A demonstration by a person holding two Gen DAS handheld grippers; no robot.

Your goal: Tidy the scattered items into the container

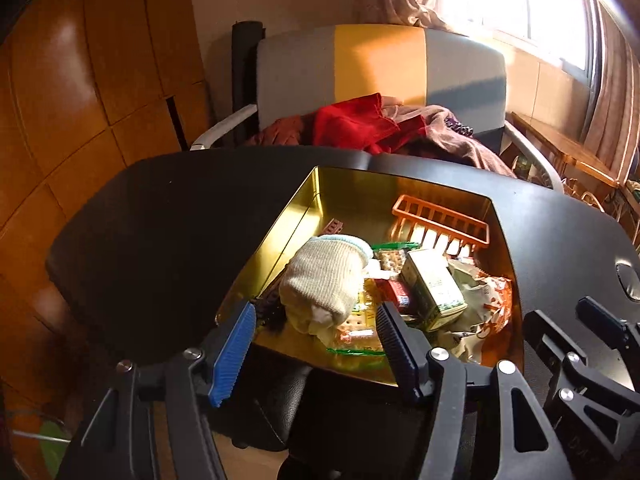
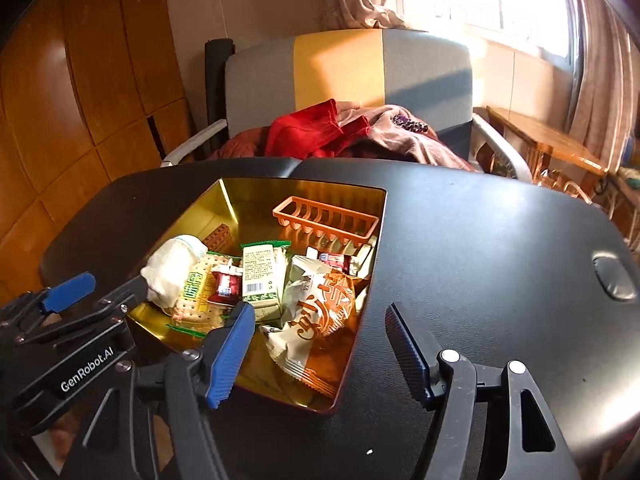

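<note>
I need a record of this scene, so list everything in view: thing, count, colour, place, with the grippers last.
table: one, black, foreground
tin: one, gold inside, on the table
rack: one, orange, at the tin's far end
glove: one, cream, in the tin, left side
carton: one, green and white, in the tin, middle
snack bag: one, orange and white, in the tin, near right
cracker pack: one, yellow-green, in the tin under the glove
chair: one, grey and yellow, behind the table
clothes: a heap, red and brown, on the chair
curtain: beige, at the window
left gripper: one, open, empty
right gripper: one, open, empty
</note>
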